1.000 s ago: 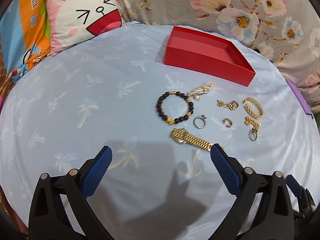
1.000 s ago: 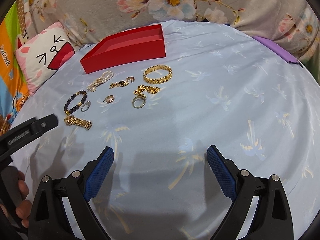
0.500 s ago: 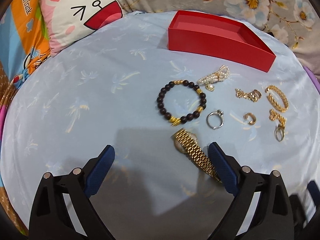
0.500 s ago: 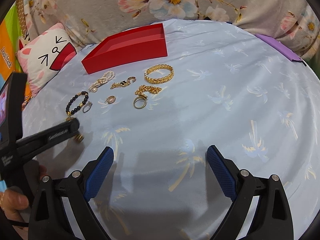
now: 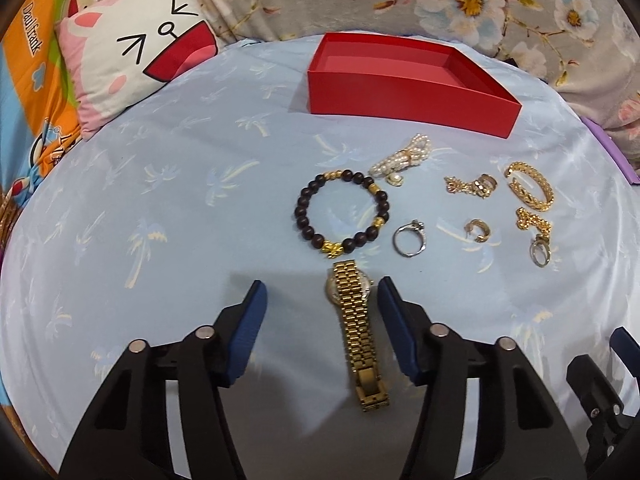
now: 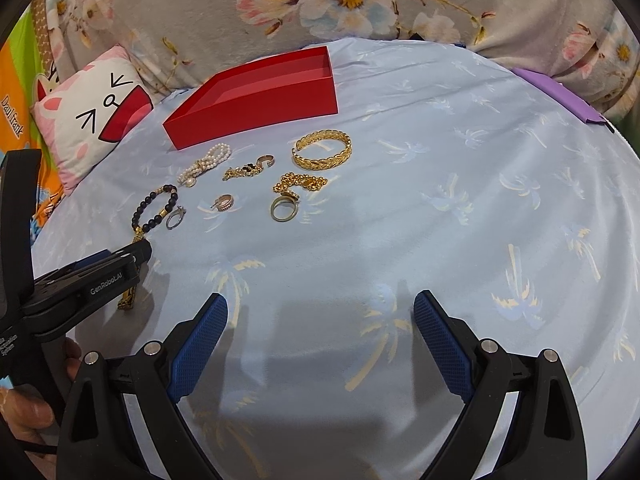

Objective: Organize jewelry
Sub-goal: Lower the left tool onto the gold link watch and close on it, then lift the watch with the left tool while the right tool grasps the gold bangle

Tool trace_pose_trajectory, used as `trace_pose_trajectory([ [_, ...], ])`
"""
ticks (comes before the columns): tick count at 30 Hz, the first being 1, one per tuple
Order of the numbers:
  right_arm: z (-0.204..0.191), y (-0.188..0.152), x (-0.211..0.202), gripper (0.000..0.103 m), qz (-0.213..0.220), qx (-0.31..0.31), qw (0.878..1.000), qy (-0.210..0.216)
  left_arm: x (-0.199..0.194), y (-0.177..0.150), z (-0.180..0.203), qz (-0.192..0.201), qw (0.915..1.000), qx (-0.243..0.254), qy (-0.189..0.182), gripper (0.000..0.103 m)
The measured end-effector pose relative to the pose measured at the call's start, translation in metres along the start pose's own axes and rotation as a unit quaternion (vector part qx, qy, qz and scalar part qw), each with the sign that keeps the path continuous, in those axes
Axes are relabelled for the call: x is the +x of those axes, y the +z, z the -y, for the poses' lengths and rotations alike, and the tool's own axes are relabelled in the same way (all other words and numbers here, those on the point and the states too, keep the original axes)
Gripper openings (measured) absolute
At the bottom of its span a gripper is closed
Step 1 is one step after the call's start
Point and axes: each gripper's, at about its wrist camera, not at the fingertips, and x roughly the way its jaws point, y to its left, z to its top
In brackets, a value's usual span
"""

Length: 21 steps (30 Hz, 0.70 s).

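Where arm shows, left gripper (image 6: pixel 138 254) reads "GenRobot.AI".

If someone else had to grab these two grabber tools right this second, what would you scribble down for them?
Left gripper: open, low over the cloth, with the gold watch lying between its fingers, not yet pinched.
Right gripper: open, holding nothing, hovering over bare cloth nearer the camera than the jewelry.
Red box: at the far side of the cloth, nothing visible inside.
Still out on the cloth: beaded bracelet, pearl piece, silver ring, gold bangle, plus several small gold pieces.
Done: nothing boxed.
Left: close on the watch, probably carry it to the box, then the rest.
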Motion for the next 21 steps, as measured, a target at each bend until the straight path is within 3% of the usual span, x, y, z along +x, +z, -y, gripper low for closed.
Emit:
trace_pose_trajectory([
  [5, 0.0, 0.0, 0.0, 0.092, 0.001, 0.0, 1.0, 0.002, -0.003, -0.001, 0.007, 0.006, 0.9998, 0.013, -0.01, 0.021],
  [14, 0.0, 0.012, 0.0, 0.092, 0.009, -0.007, 1.0, 0.002, -0.01, 0.0, 0.0, -0.001, 0.9989, -0.008, -0.046, 0.021],
  [20, -0.002, 0.042, 0.009, 0.092, 0.023, -0.021, 1.0, 0.001, -0.023, 0.007, -0.006, 0.008, 0.9981, -0.015, -0.06, 0.021],
  [21, -0.003, 0.049, 0.011, 0.092, 0.026, -0.024, 0.999, 0.002, -0.025, 0.009, -0.007, 0.011, 0.998, -0.017, -0.061, 0.01],
])
